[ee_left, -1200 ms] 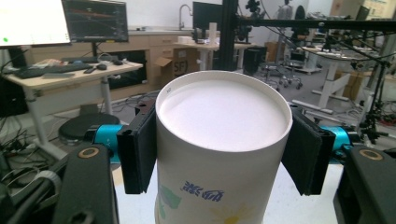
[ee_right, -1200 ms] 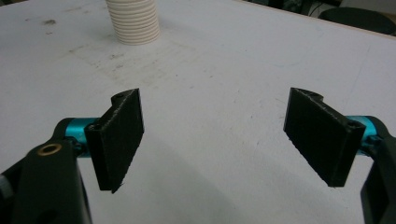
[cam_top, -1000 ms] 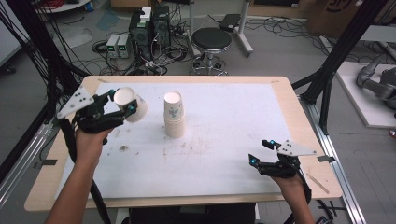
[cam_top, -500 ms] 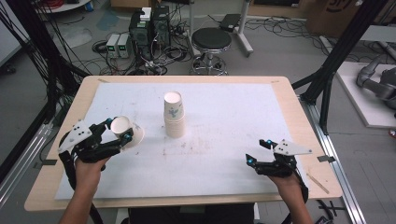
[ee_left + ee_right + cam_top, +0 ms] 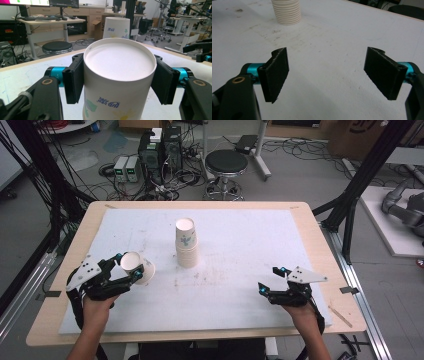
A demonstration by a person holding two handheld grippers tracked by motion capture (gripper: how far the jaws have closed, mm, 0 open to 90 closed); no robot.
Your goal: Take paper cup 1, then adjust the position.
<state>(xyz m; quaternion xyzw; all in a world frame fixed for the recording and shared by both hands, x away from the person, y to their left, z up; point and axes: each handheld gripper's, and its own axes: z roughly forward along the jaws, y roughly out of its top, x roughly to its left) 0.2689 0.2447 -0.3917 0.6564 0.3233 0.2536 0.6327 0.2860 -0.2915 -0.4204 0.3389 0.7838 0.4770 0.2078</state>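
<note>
Smooth round paper cup (image 5: pixel 119 82), printed

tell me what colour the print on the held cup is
Blue lettering with green and yellow flower marks on the white paper cup, clearest in the left gripper view.

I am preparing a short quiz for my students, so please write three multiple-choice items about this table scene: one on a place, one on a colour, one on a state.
1. Where does the stack of paper cups stand?
A. Near the middle of the white mat
B. At the mat's right edge
C. On the floor

2. What colour are the joints behind the jaw pads of the right gripper?
A. Red
B. Yellow
C. Blue

3. What is the state of the left gripper?
A. Open, nothing between the jaws
B. Shut on a single paper cup
C. Lying on the mat, unheld

Answers:
1 A, the high view shows it near the centre.
2 C, the right gripper view shows blue.
3 B, both pads press the cup's sides.
</note>
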